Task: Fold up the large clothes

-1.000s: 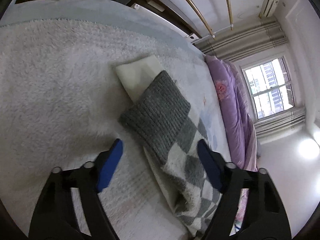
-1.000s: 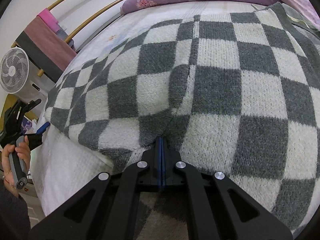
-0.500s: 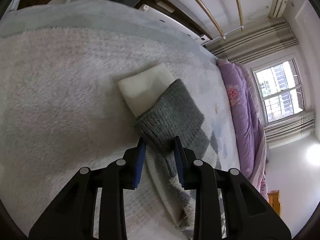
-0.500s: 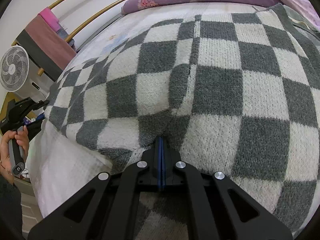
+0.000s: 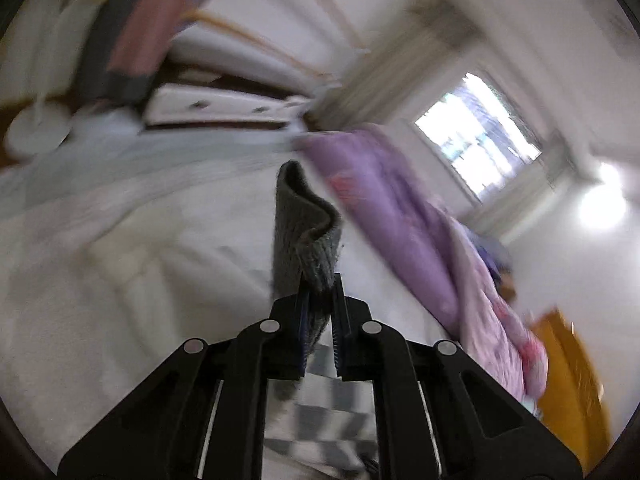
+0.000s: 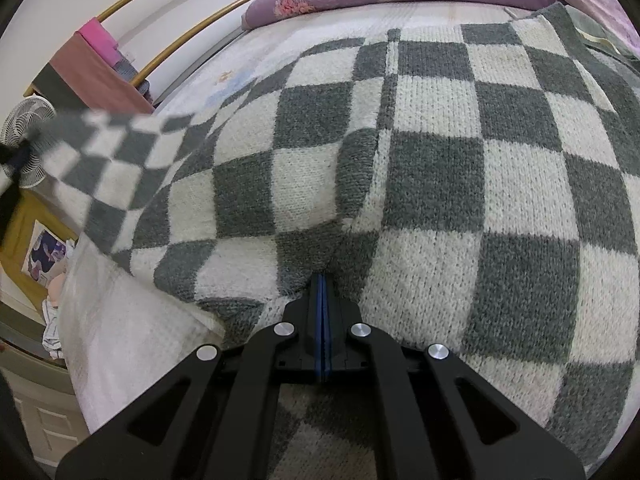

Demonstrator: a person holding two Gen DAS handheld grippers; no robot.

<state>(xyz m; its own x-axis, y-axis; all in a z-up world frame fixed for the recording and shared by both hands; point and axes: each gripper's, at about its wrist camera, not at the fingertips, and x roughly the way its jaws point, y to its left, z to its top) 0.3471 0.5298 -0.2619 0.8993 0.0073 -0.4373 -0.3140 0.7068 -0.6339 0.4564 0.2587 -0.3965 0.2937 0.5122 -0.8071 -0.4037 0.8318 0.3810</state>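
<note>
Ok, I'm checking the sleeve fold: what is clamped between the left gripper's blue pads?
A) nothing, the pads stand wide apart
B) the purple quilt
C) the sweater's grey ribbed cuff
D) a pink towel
C: in the left wrist view the left gripper is shut on the grey ribbed cuff, which stands up from its pads.

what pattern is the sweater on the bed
The sweater is a grey-and-white checkerboard knit, clearest in the right wrist view.

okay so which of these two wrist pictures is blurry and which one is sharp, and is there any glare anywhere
Left wrist view: motion-smeared nearly throughout, only the left gripper and the grey cuff it pinches stay fairly crisp; the window and a lamp blow out white. Right wrist view: sharp on the checkered sweater and right gripper, blurred only where the raised sleeve sits at far left; no glare.
</note>
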